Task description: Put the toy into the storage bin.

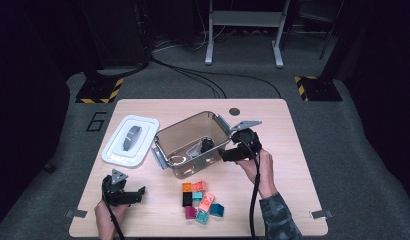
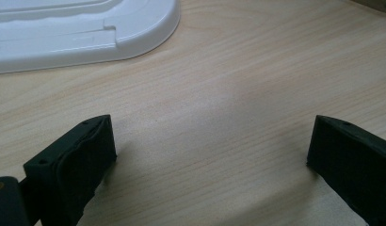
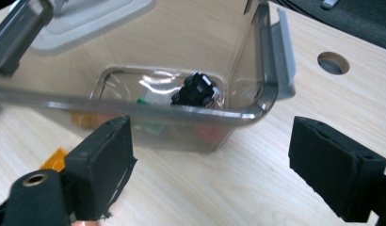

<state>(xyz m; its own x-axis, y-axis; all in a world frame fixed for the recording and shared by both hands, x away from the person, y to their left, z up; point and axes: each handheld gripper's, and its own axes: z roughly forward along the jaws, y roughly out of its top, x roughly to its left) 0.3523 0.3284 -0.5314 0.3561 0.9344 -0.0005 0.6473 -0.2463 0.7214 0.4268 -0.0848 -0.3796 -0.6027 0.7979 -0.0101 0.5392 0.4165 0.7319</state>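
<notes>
Only writing readable: a dark "6" (image 1: 95,121) on the grey floor, off the desk's (image 1: 293,150) far-left corner. No brand or label legible on anything else.

Clear, smoke-tinted plastic container (image 1: 169,136) mid-desk, rounded corners, grey latch flaps on the ends. Black toy block (image 3: 197,89) inside it, near the right end wall, resting on the bottom; also seen from above (image 1: 208,145). Green and red bits visible through the wall in the right gripper view, too blurred to identify.

White lid (image 1: 129,140), glossy moulded plastic, flat on the desk just left of the container; rounded corner of it in the left gripper view (image 2: 87,33).

Pile of small blocks (image 1: 200,201) near side of the desk, just in front of the container: orange, black, teal, pink, magenta.

Right gripper (image 1: 228,154) at the container's right end, outside the wall, jaws wide apart, nothing between them, padded black faces. Same in its own view (image 3: 210,160), looking over the rim.

Left gripper (image 1: 139,192) low at near-left of the desk, well apart from the container, jaws apart and empty over bare light woodgrain (image 2: 210,155).

Round cable hole (image 3: 333,62) in the desk, far of the container.
</notes>
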